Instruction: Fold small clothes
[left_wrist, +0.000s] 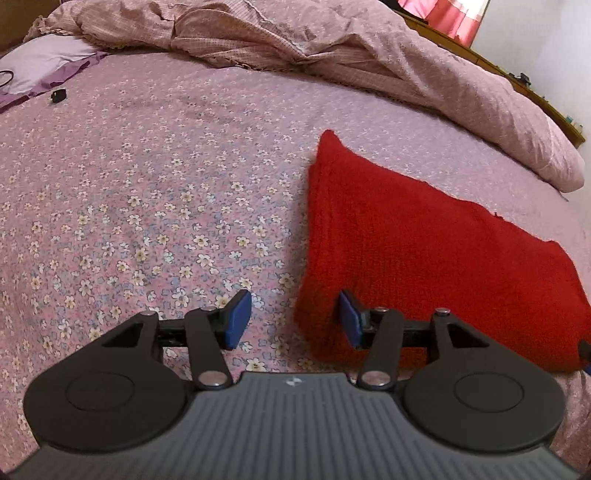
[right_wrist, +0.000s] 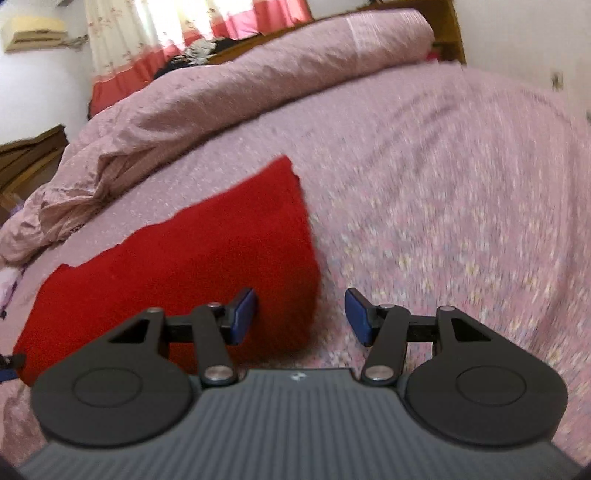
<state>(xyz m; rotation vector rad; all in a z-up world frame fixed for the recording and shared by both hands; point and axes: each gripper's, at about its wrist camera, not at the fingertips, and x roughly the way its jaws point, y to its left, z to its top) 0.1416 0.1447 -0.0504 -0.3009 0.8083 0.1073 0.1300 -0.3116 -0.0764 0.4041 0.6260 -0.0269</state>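
A red knitted cloth (left_wrist: 413, 251) lies folded flat on the floral pink bedsheet (left_wrist: 147, 192). In the left wrist view my left gripper (left_wrist: 295, 319) is open and empty, its jaws straddling the cloth's near left corner just above the sheet. In the right wrist view the same red cloth (right_wrist: 192, 266) lies to the left, and my right gripper (right_wrist: 301, 319) is open and empty, its jaws straddling the cloth's near right corner. That view is blurred by motion.
A rumpled pink quilt (left_wrist: 314, 48) is heaped along the far side of the bed (right_wrist: 229, 96). A purple pillow (left_wrist: 40, 66) and a small black object (left_wrist: 58, 96) lie at the far left. A wooden bed frame (left_wrist: 517, 85) and curtains (right_wrist: 155, 44) stand behind.
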